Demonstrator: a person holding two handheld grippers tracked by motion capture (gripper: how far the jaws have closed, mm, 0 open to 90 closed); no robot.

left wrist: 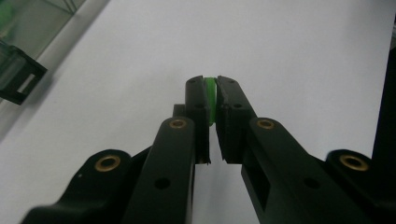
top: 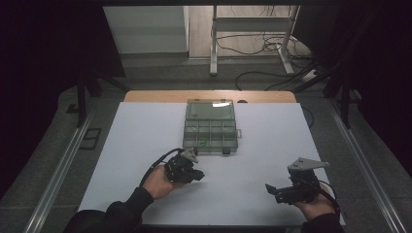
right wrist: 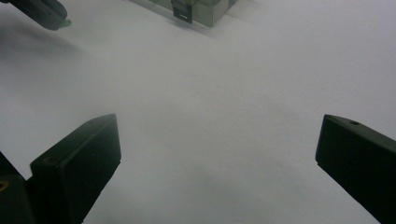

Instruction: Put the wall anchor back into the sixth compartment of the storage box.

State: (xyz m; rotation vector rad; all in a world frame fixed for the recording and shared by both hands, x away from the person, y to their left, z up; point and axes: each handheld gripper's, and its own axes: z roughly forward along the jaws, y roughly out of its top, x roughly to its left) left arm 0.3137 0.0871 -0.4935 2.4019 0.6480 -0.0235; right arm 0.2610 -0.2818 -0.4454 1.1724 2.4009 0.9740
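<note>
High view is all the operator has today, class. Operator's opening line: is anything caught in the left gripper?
Observer: Yes. In its own view the left gripper is shut on a thin green piece.
Operator: And the right one?
Observer: The right gripper is open, with bare white table between its jaws.
Operator: Is the organiser box near the left gripper?
Observer: Its black latch shows at the left edge of the left gripper view, on the clear box.

The green piece (left wrist: pixel 211 95) shows as a thin edge between the pads (left wrist: pixel 198 100) of the left gripper (left wrist: pixel 211 88); its shape stays hidden. In the high view the contents of the box (top: pixel 211 127) are too small to tell. The left gripper view cuts off the box at the corner.
</note>
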